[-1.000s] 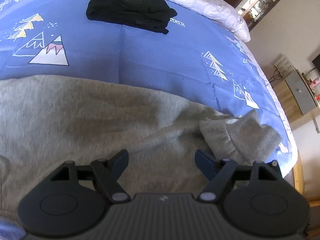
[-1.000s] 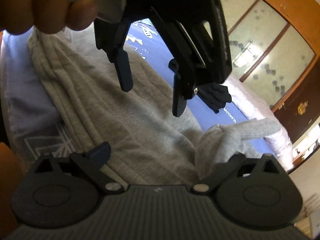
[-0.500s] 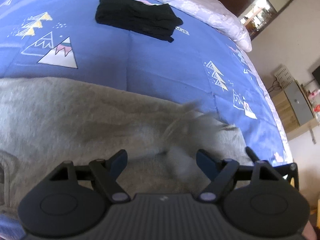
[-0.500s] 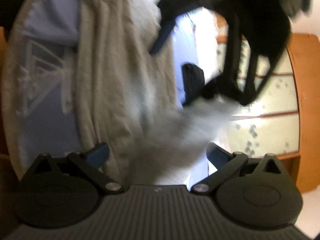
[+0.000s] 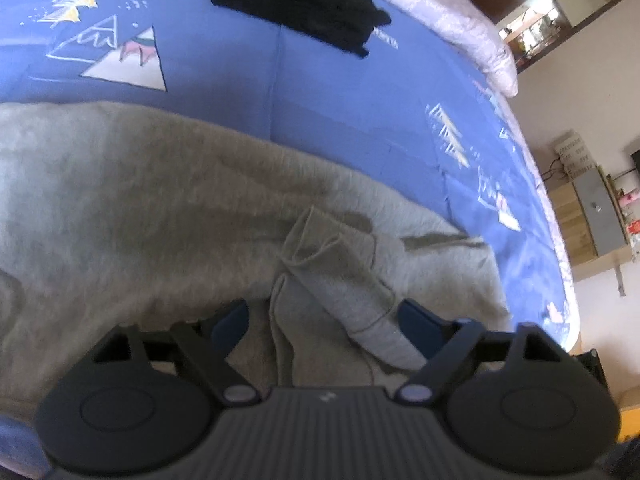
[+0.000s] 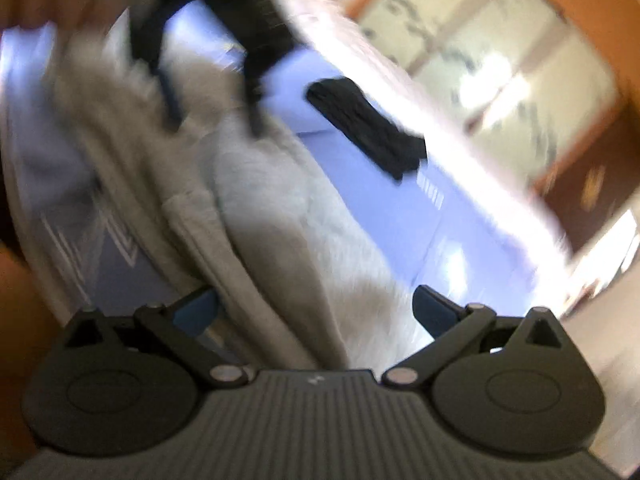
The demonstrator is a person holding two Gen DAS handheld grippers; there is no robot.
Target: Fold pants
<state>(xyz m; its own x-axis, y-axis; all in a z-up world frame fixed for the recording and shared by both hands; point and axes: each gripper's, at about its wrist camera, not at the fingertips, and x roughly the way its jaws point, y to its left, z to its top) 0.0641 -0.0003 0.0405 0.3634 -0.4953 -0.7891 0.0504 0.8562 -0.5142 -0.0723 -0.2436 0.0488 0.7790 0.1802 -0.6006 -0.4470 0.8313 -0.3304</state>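
Note:
Grey sweatpants [image 5: 160, 208] lie spread on the blue bedspread [image 5: 320, 100]. A ribbed leg cuff [image 5: 340, 280] lies folded back on top of the pants, between the fingers of my left gripper [image 5: 324, 316], which is open just above the fabric. In the blurred right wrist view the pants [image 6: 288, 240] run between the spread fingers of my right gripper [image 6: 316, 308], which is open. The left gripper [image 6: 212, 120] shows as a dark blur above the pants.
A folded black garment [image 5: 296, 4] lies farther up the bed, also visible in the right wrist view [image 6: 368, 128]. The bed's right edge [image 5: 560, 280] drops toward a wooden cabinet [image 5: 592, 220]. A wardrobe with glass doors [image 6: 500, 60] stands beyond the bed.
The leg cuff was swung from the right over onto the pants and now lies released between the left fingers. The right gripper let go and is moving fast.

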